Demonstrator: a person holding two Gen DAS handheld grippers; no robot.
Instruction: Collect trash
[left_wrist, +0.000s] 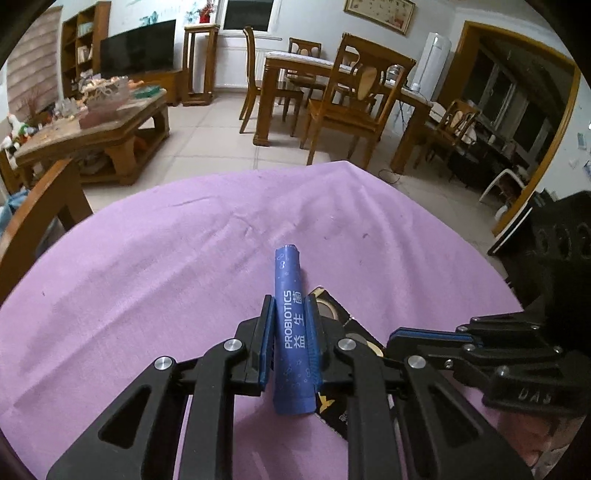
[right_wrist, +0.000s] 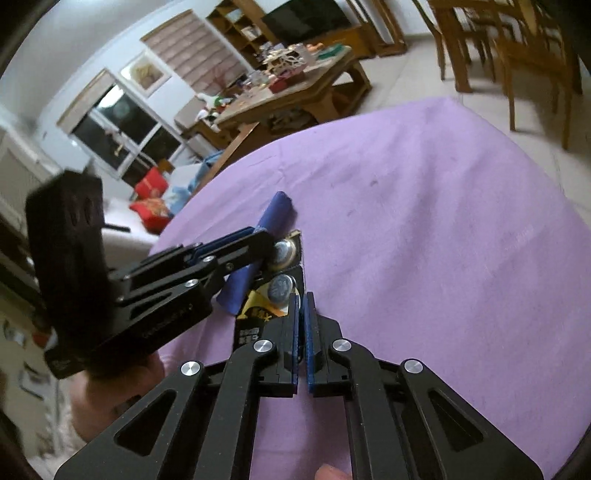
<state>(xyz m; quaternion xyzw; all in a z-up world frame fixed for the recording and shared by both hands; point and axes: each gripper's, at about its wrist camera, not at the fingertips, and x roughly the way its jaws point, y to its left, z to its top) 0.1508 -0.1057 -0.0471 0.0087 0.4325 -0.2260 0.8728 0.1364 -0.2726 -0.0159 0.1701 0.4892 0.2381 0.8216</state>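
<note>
Left hand-held gripper (left_wrist: 290, 317) clamps the blue probiotics sachet (left_wrist: 291, 332); right hand-held gripper (right_wrist: 302, 308), at its 3 o'clock, nearly closed, pinches the black battery card (right_wrist: 255, 317) edge.

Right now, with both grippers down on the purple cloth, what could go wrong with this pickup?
1. The left gripper pinches the blue probiotics packet near one end; its long free end could swing or slip out.
2. The right gripper is nearly shut at the black battery card; such an edge grip may slip.
3. Both grippers sit close together and could collide when lifting.
</note>
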